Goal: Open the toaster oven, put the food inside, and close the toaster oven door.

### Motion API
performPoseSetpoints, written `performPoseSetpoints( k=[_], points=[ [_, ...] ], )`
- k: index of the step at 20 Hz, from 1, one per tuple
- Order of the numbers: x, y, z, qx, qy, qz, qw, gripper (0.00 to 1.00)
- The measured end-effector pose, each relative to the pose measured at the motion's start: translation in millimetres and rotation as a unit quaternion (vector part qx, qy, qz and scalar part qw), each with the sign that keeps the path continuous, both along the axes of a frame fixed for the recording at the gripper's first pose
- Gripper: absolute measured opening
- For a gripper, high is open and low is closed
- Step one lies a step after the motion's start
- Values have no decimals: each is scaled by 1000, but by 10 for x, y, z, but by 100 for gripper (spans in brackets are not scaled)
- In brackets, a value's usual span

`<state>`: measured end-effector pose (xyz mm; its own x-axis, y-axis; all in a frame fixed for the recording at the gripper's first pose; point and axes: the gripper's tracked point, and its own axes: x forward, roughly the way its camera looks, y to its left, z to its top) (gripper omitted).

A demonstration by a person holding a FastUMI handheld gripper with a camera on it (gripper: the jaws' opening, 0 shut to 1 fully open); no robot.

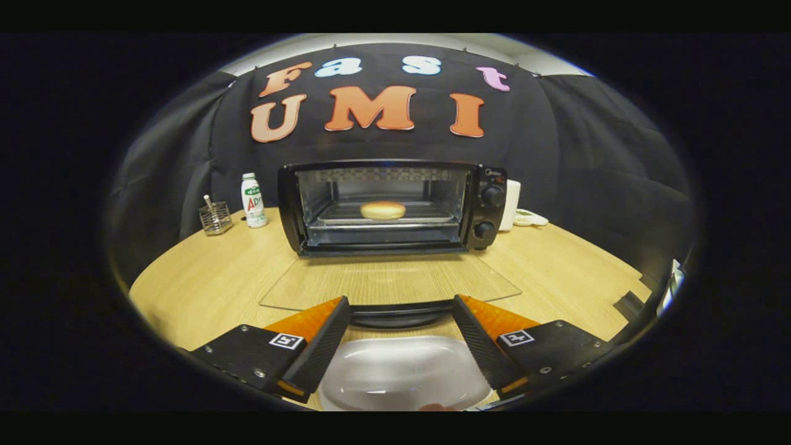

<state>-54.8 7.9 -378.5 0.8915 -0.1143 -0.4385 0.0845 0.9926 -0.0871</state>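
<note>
While the oven [392,207] stands open on the table [204,278], I see the bun [382,210] lying on its rack [432,216] inside. Its glass door [389,281] lies flat toward me, handle [400,312] just ahead of my gripper [400,306]. Fingers are spread wide, holding nothing. A white plate [401,374] sits between them, underneath.

We saw a light wooden table [204,284] filling the lower half of the frame. On it, at centre, stood the toaster oven [392,207], its glass door [389,281] folded down flat over the tabletop. At upper left stood a small wire holder [215,219] and a white bottle [253,201]. Right of the oven sat a white container [511,204] and a small dish [530,217]. At bottom centre lay a white plate [401,374].
</note>
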Motion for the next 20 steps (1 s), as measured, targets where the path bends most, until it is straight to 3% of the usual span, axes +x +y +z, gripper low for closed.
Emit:
performPoseSetpoints(
  k=[6,16,20],
  points=[
    [-55,37,-139,-11,22,17,1000,99],
    [26,188,-84,38,24,38,998,99],
    [-32,205,-184,21,37,49,998,99]
  ],
)
